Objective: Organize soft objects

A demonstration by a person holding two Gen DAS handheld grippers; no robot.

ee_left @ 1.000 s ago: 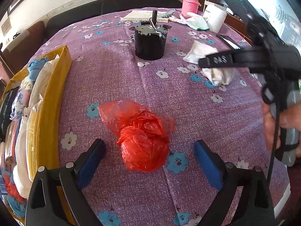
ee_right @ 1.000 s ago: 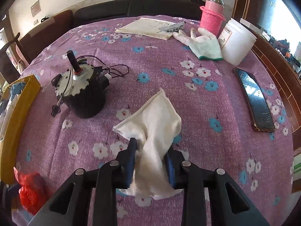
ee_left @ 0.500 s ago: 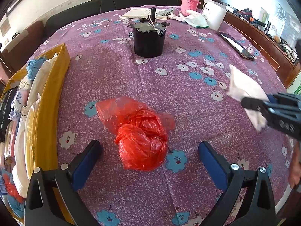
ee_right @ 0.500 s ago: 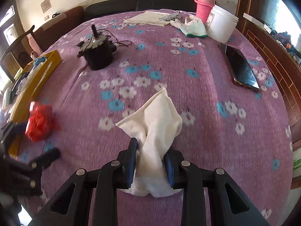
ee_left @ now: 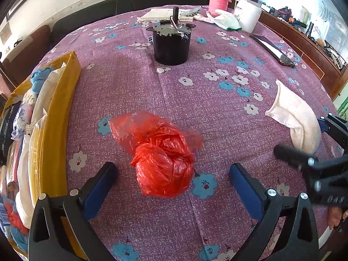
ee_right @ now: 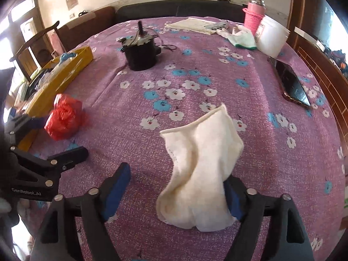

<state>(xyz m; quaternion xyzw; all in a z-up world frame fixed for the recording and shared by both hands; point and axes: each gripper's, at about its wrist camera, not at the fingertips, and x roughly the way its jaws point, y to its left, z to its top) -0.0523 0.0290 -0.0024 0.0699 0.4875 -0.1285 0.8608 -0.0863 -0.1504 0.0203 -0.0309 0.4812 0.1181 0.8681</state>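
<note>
Left gripper: hovering low over the table, blue-padded fingers spread wide, flanking the red plastic bag without touching it.
Right gripper: also gaping wide, white cloth draping against the right pad only, left pad standing clear; cloth not pinched, sagging onto the tablecloth.
Red plastic bag: crinkled, glossy, translucent film, knotted into a lumpy ball, lying just beside the yellow box.
White cloth: soft terry-like weave, stitched hem, folding into a loose cone.
Yellow box: cardboard-looking walls, sitting at the table's left edge, holding packed textiles in white, blue and pink.
Tablecloth: purple speckled fabric, carrying blue and white flower print, creasing down the middle.
Black cylinder: metal-topped, shaft sticking up, wires trailing.
Phone: dark glass slab, lying flat near the right edge.
Pink flask: wearing a knitted sleeve.
Writing: "GenRobot.AI" showing on the left gripper body in the right wrist view.
</note>
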